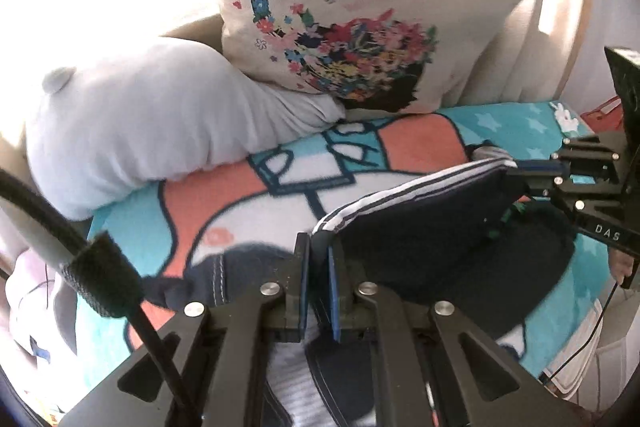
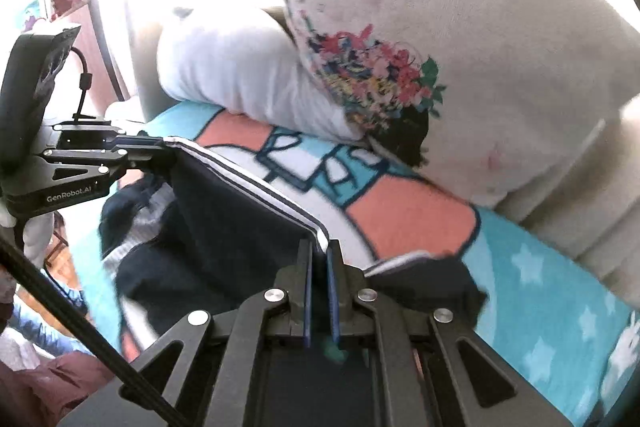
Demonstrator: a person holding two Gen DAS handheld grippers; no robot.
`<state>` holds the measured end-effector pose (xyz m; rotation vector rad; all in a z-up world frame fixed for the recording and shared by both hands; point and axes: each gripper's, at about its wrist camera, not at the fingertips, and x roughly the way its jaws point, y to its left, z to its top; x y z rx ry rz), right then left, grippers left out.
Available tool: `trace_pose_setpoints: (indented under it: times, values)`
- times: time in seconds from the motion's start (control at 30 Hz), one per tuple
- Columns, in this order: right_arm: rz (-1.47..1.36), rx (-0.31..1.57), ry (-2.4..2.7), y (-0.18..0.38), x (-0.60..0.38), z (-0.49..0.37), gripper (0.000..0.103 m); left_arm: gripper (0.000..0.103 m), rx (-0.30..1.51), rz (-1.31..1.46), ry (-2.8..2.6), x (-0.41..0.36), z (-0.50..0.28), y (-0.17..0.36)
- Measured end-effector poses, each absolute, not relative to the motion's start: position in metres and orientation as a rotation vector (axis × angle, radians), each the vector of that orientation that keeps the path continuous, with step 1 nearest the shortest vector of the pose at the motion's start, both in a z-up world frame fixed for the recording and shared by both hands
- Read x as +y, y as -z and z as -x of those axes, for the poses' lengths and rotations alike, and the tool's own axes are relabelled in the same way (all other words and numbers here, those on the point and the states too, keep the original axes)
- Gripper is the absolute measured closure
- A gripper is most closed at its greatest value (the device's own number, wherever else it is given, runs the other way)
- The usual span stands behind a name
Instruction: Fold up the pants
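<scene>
Clearly only the start of a fold: the left gripper (image 1: 319, 259) and the right gripper (image 2: 320, 259) are each clamped tight on one end of the striped edge of the dark pants (image 1: 432, 223), holding it taut and raised above the cartoon blanket (image 1: 224, 195); the rest of the garment lies bunched below, so laying over, smoothing and further folds remain

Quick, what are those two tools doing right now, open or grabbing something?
Left tool: closed on the striped edge of the dark pants.
Right tool: closed on the same edge.
</scene>
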<state>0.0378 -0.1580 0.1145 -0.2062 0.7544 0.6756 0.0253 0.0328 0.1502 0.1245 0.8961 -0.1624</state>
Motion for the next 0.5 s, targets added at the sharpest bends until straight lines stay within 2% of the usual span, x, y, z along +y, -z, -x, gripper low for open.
trace_pose_setpoints:
  times: [0.17,0.37,0.5]
  values:
    - [0.17,0.762,-0.701,-0.097,-0.164,0.011,0.097,0.095,0.873,-0.055,0.141,0.047,0.017,-0.134]
    - [0.082,0.811,-0.714,-0.062,-0.169,0.039,0.096,0.093,0.94,0.056,0.141,0.063,0.046,-0.097]
    - [0.008,0.845,-0.706,-0.044,-0.178,0.05,0.095,0.089,0.953,0.074,0.151,0.071,0.063,-0.088]
